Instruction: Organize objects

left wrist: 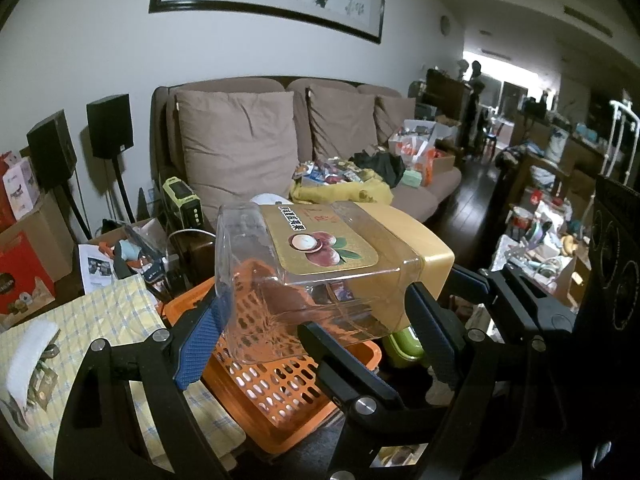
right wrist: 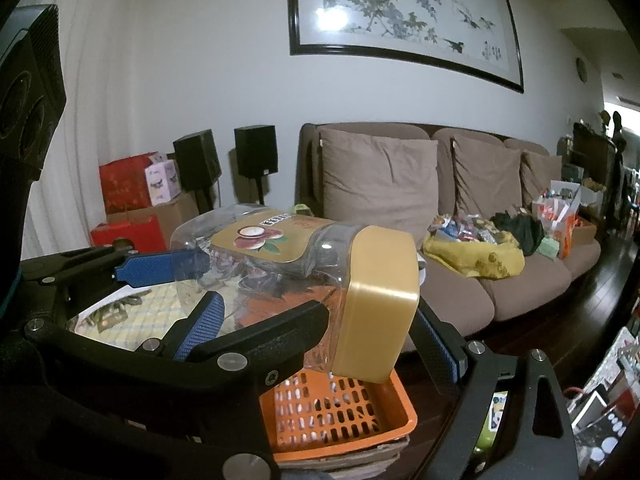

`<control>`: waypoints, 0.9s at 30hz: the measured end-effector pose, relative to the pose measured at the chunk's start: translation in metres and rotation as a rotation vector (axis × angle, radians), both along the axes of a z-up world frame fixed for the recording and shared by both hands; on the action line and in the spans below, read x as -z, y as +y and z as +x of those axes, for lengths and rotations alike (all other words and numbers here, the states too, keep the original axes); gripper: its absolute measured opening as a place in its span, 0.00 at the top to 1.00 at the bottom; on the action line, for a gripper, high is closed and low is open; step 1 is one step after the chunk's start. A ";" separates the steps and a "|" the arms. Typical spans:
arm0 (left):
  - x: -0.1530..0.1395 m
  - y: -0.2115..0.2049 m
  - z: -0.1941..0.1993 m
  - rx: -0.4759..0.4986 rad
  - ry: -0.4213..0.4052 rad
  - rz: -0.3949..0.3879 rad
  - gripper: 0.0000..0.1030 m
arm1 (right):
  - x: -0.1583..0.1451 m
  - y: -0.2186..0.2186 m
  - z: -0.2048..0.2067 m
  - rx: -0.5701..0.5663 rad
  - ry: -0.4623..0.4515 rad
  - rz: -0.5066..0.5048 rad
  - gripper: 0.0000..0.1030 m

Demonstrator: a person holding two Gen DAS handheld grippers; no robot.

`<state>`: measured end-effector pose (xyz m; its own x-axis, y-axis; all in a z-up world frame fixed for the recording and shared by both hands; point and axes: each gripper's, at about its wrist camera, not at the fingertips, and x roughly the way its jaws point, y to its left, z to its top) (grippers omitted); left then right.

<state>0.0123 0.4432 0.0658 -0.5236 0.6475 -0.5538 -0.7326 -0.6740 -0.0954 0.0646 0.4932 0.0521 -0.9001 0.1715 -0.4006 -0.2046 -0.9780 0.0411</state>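
Note:
A clear plastic jar (left wrist: 320,280) with a gold lid (left wrist: 434,256) and a gold fruit label lies on its side in the air above an orange slotted basket (left wrist: 280,400). My left gripper (left wrist: 316,300) is shut on it lengthwise, one blue pad against the base and the other finger at the lid. In the right wrist view the jar (right wrist: 280,256) hangs over the basket (right wrist: 360,432). My right gripper (right wrist: 316,312) is spread wide around the lid (right wrist: 380,304). Its right finger lies beside the lid, while its left finger sits under the clear body.
A yellow checked cloth (left wrist: 100,312) lies left of the basket, with a green object (left wrist: 404,346) to its right. Behind stand a brown sofa (right wrist: 400,200) piled with bags and clothes, black speakers (right wrist: 256,152), and red boxes (right wrist: 128,188). A cluttered table (left wrist: 540,240) is at right.

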 end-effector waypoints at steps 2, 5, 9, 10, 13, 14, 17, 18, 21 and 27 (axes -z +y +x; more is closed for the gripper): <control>0.001 0.002 0.002 -0.002 -0.002 0.000 0.16 | 0.001 0.002 0.001 0.000 -0.004 -0.002 0.10; 0.003 0.003 0.002 -0.001 -0.003 -0.002 0.16 | 0.001 0.005 0.000 0.002 -0.007 -0.003 0.10; 0.005 0.003 0.000 -0.001 -0.010 -0.005 0.16 | 0.003 0.005 -0.001 0.002 -0.012 -0.004 0.10; 0.005 0.003 0.000 -0.001 -0.012 -0.005 0.16 | 0.003 0.005 -0.002 0.002 -0.014 -0.005 0.10; 0.007 0.003 0.000 -0.003 -0.018 -0.007 0.16 | 0.005 0.007 -0.004 -0.001 -0.020 -0.007 0.10; 0.007 0.003 -0.001 -0.004 -0.020 -0.008 0.16 | 0.006 0.008 -0.003 -0.002 -0.022 -0.008 0.10; 0.007 0.003 -0.003 -0.005 -0.023 -0.012 0.16 | 0.007 0.009 -0.003 -0.004 -0.025 -0.011 0.10; 0.007 0.003 -0.003 -0.006 -0.024 -0.012 0.16 | 0.008 0.009 -0.003 -0.005 -0.026 -0.012 0.10; 0.007 0.003 -0.004 -0.006 -0.024 -0.013 0.16 | 0.008 0.010 -0.004 -0.006 -0.027 -0.013 0.10; 0.008 0.003 -0.006 -0.006 -0.028 -0.015 0.16 | 0.009 0.010 -0.005 -0.006 -0.031 -0.016 0.10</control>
